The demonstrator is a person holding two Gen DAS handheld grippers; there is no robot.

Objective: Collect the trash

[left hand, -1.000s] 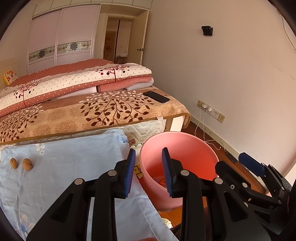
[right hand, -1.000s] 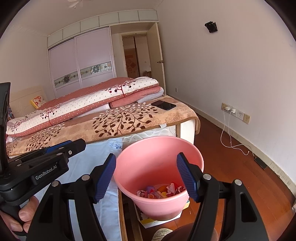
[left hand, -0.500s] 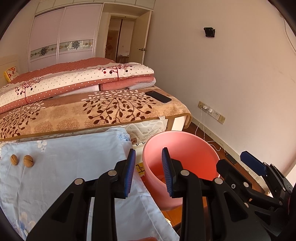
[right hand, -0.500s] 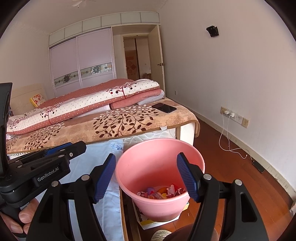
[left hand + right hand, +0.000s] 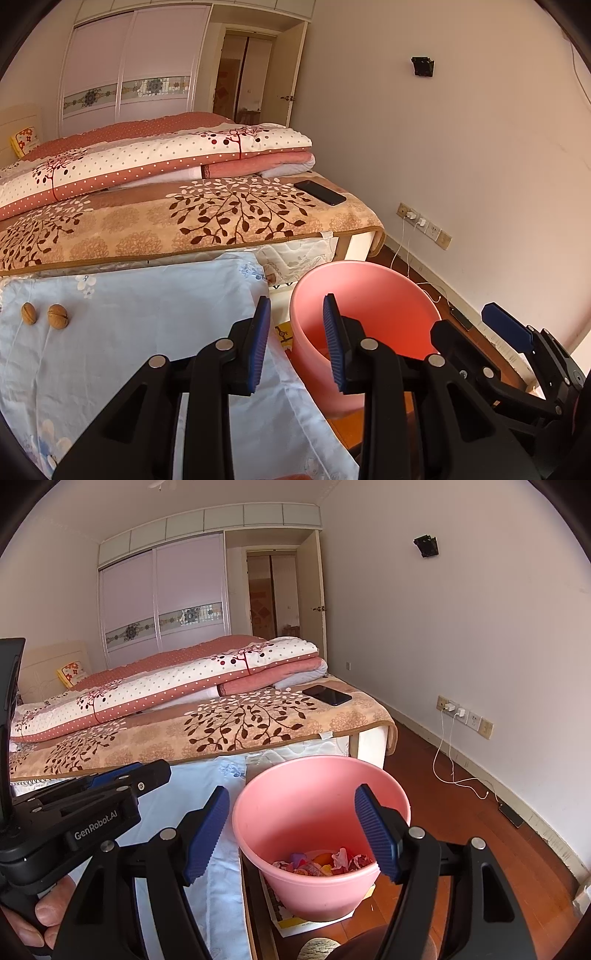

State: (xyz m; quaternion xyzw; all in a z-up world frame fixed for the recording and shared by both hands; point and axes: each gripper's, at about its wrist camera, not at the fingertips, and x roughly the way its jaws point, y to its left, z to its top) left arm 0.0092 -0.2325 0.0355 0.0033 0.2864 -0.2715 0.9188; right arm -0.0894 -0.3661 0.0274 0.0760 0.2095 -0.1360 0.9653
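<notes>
Left wrist view
Left hand-held gripper [image 5: 295,338]: tilted downward, jaws partly open with nothing between the blue pads; it hangs over the edge of the light blue sheet [image 5: 140,332], beside the pink bucket [image 5: 373,295].
Right hand-held gripper, seen from here [image 5: 506,328]: low at the right edge, beyond the bucket's rim; only one blue pad shows.
Walnuts [image 5: 44,314]: two, side by side on the sheet, well apart from the bucket.
Bucket from this side: upright on the floor at the foot of the bed [image 5: 221,218]; its bottom is hidden.

Right wrist view
Right hand-held gripper [image 5: 291,830]: tilted downward over the pink bucket [image 5: 258,834], jaws spread wide and empty.
Left hand-held gripper [image 5: 122,775]: at the left edge, held by a hand [image 5: 37,919] whose fingers show at the bottom corner.
Bucket contents: crumpled trash [image 5: 325,862] in red, orange, white and purple lies at the bottom.
Phone [image 5: 327,695]: dark, flat on the bed blanket.
</notes>
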